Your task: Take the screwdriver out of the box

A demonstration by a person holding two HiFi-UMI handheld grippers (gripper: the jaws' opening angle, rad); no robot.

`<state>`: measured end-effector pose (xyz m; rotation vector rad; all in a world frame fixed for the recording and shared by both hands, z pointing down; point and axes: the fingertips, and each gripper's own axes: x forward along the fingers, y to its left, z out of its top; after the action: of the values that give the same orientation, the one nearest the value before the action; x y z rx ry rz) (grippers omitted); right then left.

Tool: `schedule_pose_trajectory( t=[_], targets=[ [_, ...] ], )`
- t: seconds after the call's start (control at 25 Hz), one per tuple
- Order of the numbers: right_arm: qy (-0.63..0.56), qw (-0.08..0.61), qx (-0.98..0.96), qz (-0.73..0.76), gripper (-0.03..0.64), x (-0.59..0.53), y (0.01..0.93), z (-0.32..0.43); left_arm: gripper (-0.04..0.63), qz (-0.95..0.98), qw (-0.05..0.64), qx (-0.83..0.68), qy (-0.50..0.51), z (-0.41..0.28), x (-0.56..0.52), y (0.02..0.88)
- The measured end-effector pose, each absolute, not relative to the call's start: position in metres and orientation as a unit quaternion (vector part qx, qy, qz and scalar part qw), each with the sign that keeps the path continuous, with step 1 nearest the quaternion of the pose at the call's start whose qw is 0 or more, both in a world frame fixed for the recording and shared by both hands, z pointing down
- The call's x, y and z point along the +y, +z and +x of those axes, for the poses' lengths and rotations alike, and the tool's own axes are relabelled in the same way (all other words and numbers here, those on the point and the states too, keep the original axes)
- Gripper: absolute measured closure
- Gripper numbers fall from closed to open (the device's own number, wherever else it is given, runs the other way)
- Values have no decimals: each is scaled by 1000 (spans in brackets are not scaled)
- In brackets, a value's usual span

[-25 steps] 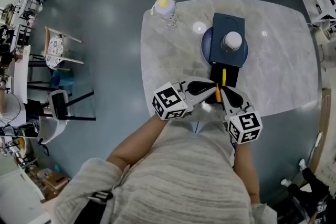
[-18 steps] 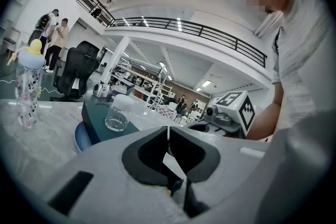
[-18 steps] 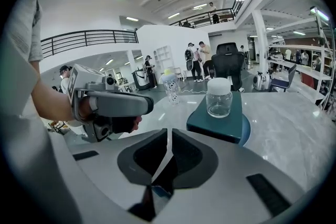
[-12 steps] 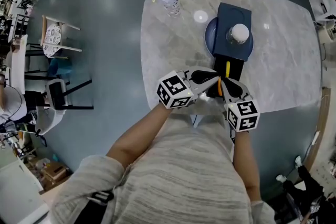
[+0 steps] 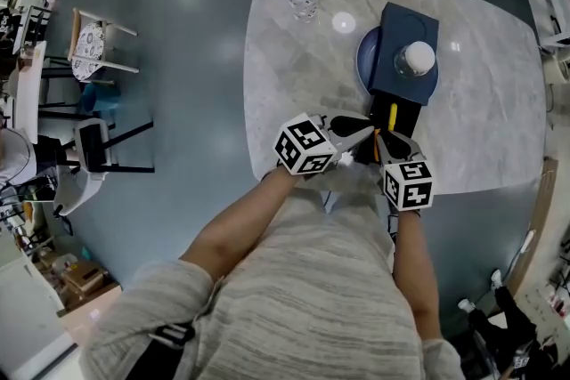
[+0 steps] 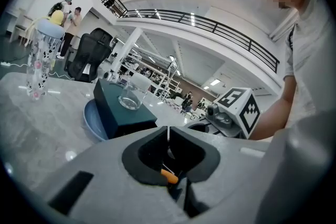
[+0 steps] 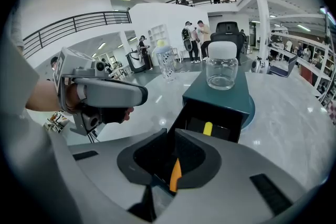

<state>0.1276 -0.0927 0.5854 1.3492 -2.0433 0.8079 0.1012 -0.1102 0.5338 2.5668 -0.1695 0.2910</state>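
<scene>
Head view | left claw and right claw are hovering, tips nearly meeting, at table near edge | both are sitting closed, an orange strip showing beneath | yellow screwdriver is lying inside open box, 12 o'clock of claws.

no readable text, no legible labels

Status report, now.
Left claw, right claw shut, at the box, drawer open. Screwdriver lies inside, not gripped. Jar on top, clear of the way.
</scene>
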Motion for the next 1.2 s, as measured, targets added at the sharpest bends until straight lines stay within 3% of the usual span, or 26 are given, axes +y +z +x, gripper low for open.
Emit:
schedule_pose_trajectory(
  t=[0.64,0.72,1.2],
  targets=[
    [353,343,-716,496,600,-89,628,134,571,945,300,-62,117,102,-112,552],
    [359,350,-711,494,565,-89,633,135,571,944,301,-60,117,103,-113,552],
    [384,390,-684,481,543,-85,651,138,571,943,307,-57,110,104,-114,549]
  ],
)
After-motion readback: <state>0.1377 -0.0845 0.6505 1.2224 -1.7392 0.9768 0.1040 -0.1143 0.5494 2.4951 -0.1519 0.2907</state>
